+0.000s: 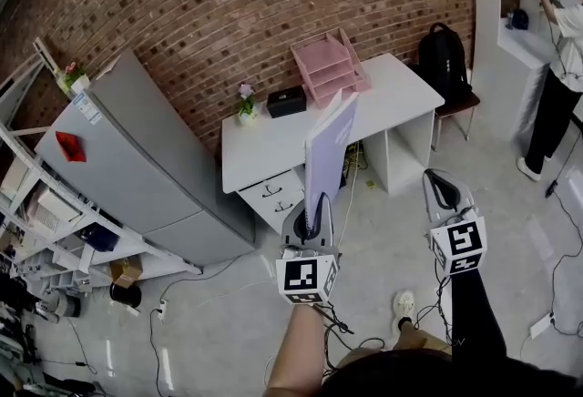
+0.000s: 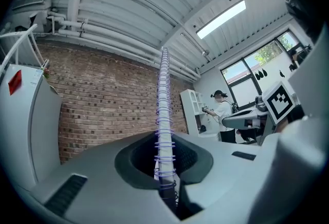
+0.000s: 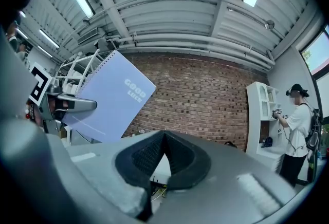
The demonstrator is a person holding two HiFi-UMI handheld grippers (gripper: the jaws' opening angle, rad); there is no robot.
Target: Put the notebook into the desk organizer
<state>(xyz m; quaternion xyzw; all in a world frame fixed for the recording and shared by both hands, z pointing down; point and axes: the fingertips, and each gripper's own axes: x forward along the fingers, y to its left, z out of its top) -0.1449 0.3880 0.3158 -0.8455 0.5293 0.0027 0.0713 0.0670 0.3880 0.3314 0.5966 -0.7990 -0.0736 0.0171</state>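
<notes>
My left gripper [image 1: 310, 208] is shut on the lower edge of a lavender spiral notebook [image 1: 329, 152] and holds it upright in the air in front of the white desk [image 1: 264, 149]. In the left gripper view the spiral binding [image 2: 164, 94] rises straight up from between the jaws [image 2: 165, 138]. The right gripper view shows the notebook's cover [image 3: 110, 97] tilted at the left. A pink desk organizer [image 1: 330, 66] stands at the back of the desk. To the right of the notebook my right gripper [image 1: 441, 178] is shut, with nothing in it [image 3: 164, 135].
A black box [image 1: 286, 100] and a small flower pot [image 1: 246, 106] sit on the desk beside the organizer. A grey cabinet [image 1: 137, 158] and shelves [image 1: 46, 213] stand at the left. A backpack on a chair [image 1: 444, 58] and a person [image 1: 557, 76] are at the right.
</notes>
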